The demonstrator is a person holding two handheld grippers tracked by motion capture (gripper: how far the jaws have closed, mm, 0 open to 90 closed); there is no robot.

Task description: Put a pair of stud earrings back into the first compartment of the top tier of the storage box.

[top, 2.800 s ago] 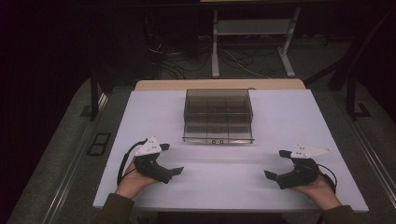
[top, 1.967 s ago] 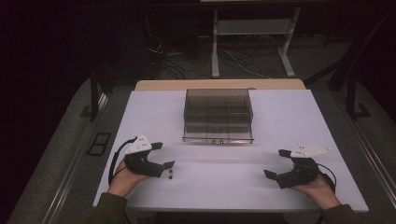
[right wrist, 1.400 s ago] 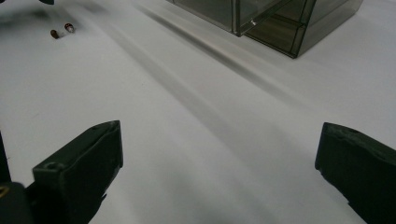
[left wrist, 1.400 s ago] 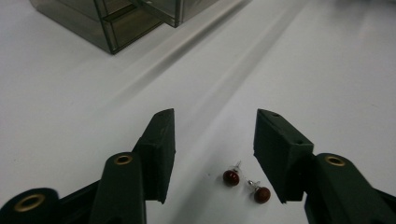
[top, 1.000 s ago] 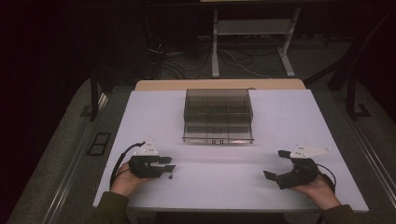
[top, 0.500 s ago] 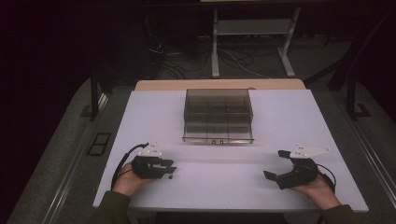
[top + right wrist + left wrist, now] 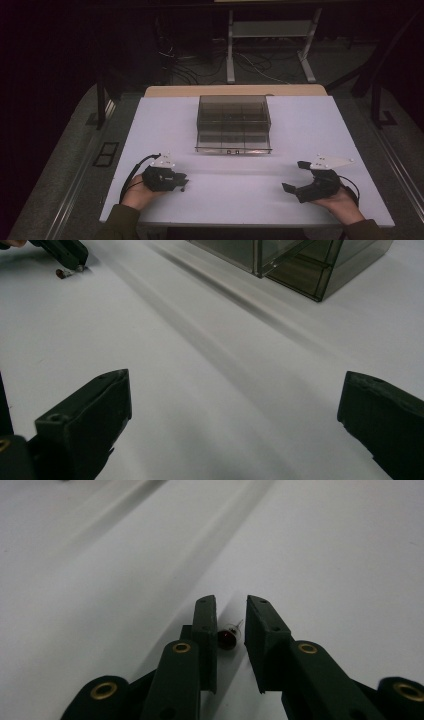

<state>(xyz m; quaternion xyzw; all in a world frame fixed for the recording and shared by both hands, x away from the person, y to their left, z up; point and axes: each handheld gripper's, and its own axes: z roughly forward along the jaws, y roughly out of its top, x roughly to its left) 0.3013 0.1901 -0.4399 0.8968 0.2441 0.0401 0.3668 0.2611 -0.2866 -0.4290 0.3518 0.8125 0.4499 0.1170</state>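
Note:
A tiny red bulb [image 7: 227, 639] with wire leads lies on the white table [image 7: 240, 190], between the jaws of my left gripper [image 7: 231, 611]. The jaws have just been closing and stand narrow around it. The bulb rests against one pad, and a thin gap shows at the other. In the high view the left gripper [image 7: 183, 181] is low at the front left. From the right gripper view I see the bulb [image 7: 63, 273] beside the left gripper's tips [image 7: 75, 257]. My right gripper [image 7: 293, 176] rests at the front right, open wide with nothing between its fingers [image 7: 95, 405].
A smoky clear drawer box [image 7: 233, 120] with several compartments stands at mid-table toward the far side; its front corner [image 7: 300, 265] shows ahead of the right gripper. White tabletop stretches between the two hands. Table legs and cables lie on the dark floor beyond.
The left gripper has settled lower onto the table and its jaws have narrowed around the small bulb. The right gripper has stayed in place.

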